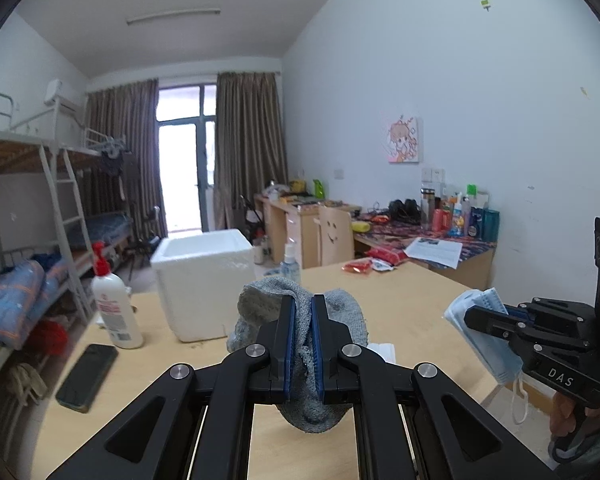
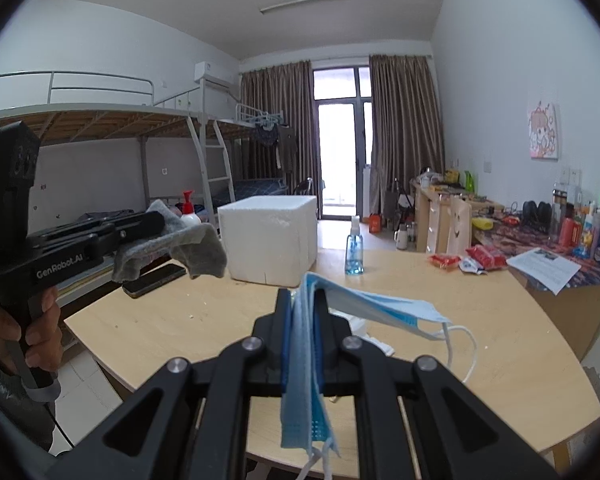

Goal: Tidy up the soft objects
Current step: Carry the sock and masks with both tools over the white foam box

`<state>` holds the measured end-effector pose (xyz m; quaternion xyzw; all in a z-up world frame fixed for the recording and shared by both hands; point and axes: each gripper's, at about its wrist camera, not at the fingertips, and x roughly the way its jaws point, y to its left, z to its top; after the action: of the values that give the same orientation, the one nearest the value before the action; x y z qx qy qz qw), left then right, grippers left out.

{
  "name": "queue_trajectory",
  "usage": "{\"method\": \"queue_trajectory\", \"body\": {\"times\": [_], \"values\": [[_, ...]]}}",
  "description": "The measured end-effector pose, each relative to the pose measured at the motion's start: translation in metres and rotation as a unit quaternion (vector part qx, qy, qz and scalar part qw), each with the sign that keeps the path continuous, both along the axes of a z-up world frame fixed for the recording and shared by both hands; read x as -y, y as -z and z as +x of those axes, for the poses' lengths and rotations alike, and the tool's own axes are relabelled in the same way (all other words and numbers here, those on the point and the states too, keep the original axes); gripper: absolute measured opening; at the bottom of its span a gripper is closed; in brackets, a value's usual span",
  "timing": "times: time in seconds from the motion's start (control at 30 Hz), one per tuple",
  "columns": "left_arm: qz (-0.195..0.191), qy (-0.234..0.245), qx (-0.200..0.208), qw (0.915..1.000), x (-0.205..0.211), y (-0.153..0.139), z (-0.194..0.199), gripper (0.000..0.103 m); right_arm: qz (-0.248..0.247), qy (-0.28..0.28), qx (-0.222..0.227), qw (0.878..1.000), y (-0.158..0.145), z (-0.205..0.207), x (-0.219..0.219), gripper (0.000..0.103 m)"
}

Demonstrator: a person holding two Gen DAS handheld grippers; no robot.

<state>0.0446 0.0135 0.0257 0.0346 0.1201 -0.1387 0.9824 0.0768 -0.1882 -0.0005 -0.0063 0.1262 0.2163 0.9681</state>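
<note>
Here we have the left hand-held gripper (image 1: 302, 320) clamped on a grey sock (image 1: 260, 304), held above the tabletop (image 1: 400, 292) near the white foam box (image 1: 204, 280) — limp and light, best pinched mid-bunch as it is. The right hand-held gripper (image 2: 303, 304) is clamped on blue face masks (image 2: 380, 308) — thin, floppy, loops dangling, so we would grip the folded stack.

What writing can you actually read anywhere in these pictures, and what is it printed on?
"DAS": on the black body of the right hand-held gripper.
"GenRobot.AI": on the side of the left hand-held gripper.
White lotion bottle: its label carries print, too small to read.
Printed sheet on the side desk: text too blurred to read.
Bottles by the wall: labels unreadable.
</note>
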Motion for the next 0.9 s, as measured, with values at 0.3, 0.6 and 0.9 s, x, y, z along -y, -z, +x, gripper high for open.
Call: {"method": "queue_trajectory", "body": {"times": [0.3,0.6,0.9], "values": [[0.017,-0.053,0.034,0.9979,-0.011,-0.003,-0.027,0.008,0.0,-0.013,0.016,1.0,-0.005,-0.012,-0.02,0.013],[0.033,-0.114,0.042,0.9921,-0.033,0.0,-0.038,0.008,-0.012,-0.06,0.028,0.998,-0.008,-0.019,-0.056,0.013],[0.02,-0.141,0.039,0.989,-0.049,0.0,-0.035,0.008,-0.013,-0.08,0.022,0.996,-0.011,-0.007,-0.076,0.013]]}}
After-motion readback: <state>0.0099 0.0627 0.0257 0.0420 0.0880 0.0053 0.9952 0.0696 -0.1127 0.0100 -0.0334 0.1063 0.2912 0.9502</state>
